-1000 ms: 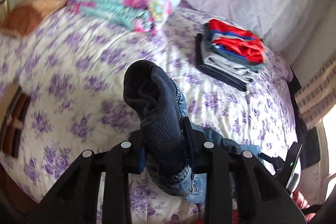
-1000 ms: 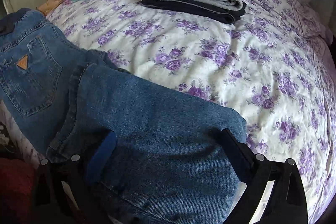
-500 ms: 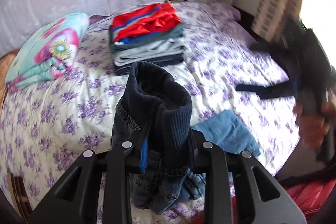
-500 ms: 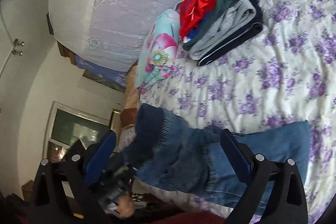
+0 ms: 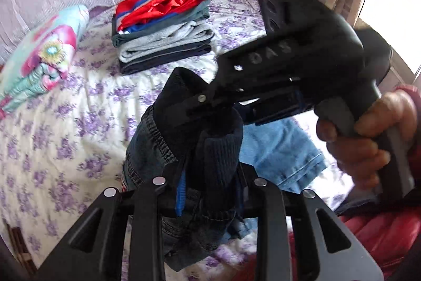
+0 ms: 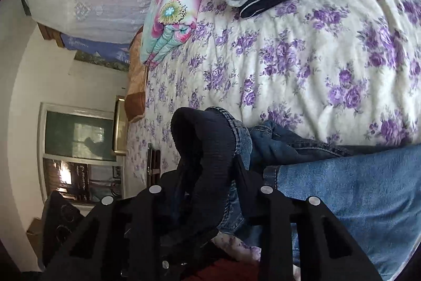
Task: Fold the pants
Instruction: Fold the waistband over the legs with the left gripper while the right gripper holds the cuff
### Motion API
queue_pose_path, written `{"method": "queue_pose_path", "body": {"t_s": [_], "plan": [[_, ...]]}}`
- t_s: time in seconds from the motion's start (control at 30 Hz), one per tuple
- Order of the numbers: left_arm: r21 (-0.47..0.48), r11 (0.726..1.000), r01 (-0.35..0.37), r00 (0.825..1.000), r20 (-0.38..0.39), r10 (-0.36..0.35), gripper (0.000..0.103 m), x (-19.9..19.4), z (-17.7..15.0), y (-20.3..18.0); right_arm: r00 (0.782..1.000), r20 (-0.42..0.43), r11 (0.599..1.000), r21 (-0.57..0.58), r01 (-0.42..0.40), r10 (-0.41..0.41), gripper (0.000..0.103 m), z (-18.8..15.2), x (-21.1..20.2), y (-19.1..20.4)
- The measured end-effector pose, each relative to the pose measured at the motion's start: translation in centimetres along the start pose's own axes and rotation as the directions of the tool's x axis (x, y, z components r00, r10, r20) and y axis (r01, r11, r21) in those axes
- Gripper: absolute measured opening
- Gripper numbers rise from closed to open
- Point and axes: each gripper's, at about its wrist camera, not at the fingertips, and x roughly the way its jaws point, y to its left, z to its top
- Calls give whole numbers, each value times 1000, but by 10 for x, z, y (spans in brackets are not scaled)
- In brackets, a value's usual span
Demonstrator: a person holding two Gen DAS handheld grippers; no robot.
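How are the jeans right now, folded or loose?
Loose: the jeans hang bunched by the dark waistband, one leg trailing across the bed.

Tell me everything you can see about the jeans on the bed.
The jeans are blue denim with a dark ribbed knit waistband. The waistband end is lifted and bunched, clamped in the left gripper; the right gripper is closing on the same band. A lighter blue leg lies flat on the floral bedsheet.

Home bedroom: bed (image 5: 65,107) with floral cover, pillow (image 5: 42,57), folded clothes (image 5: 163,25).
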Motion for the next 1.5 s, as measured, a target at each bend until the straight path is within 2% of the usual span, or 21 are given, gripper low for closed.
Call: {"method": "queue_pose_path", "body": {"t_s": [0.13,0.2,0.27,0.3,0.43,0.5,0.57,0.63,0.73,0.87,0.93,1.0,1.03,1.07,1.13,1.27,1.3,1.37,1.4,1.43,1.5], "plan": [[122,992,36,998,40,-42,29,-16,23,-37,993,111,999,-29,-34,37,33,-7,-59,2],[165,974,153,985,51,-164,41,-27,42,-57,985,163,998,-21,-52,55,33,-12,-97,-5],[173,936,307,948,30,-316,77,-33,58,-70,979,200,999,13,-37,33,33,-19,-127,-24],[174,922,347,933,33,-358,86,-38,64,-74,975,223,999,43,-6,-4,33,-24,-140,-39],[81,922,378,919,84,-384,95,-43,67,-43,960,247,956,288,60,-135,22,-55,-158,-138],[-69,934,350,937,45,-347,95,-21,62,-14,955,235,919,387,77,-179,1,-72,-150,-180],[-210,926,313,944,-45,-328,95,14,48,9,960,232,899,437,39,-154,1,-81,-132,-202],[-254,931,260,942,-147,-303,94,46,36,13,958,204,890,447,92,-201,1,-82,-116,-208],[-210,969,130,925,-326,-195,90,90,9,6,930,207,906,366,215,-304,1,-77,-118,-187],[-284,949,138,908,-346,-236,92,103,0,18,864,362,934,206,292,-350,4,-71,-162,-131],[-271,954,129,910,-350,-222,94,105,1,16,871,356,939,66,338,-339,5,-64,-163,-94],[-257,960,108,913,-357,-198,96,108,3,11,885,297,918,-58,393,-360,20,-62,-143,-66],[-254,962,100,912,-362,-191,98,109,5,10,885,264,898,-117,424,-384,45,-64,-127,-57],[-255,963,91,912,-368,-184,99,113,6,10,873,232,867,-167,470,-428,52,-68,-109,-53],[-267,960,82,904,-386,-185,99,122,4,12,808,152,776,-225,589,-569,55,-80,-70,-71],[-317,943,99,885,-405,-229,99,144,-8,15,760,203,727,-221,650,-618,68,-94,-62,-101],[-336,936,104,881,-406,-243,99,145,-10,18,777,162,762,-153,629,-609,81,-88,-66,-110],[-340,934,110,880,-403,-251,99,144,-12,20,867,82,870,10,493,-492,89,-81,-78,-145],[-334,936,108,883,-400,-244,99,143,-12,18,891,71,894,62,445,-448,90,-81,-82,-154],[-324,940,103,887,-398,-234,99,139,-12,17,895,75,898,78,434,-439,90,-83,-86,-154],[-280,957,79,900,-393,-189,99,133,-10,12,853,109,859,17,511,-510,89,-83,-93,-137]]}}
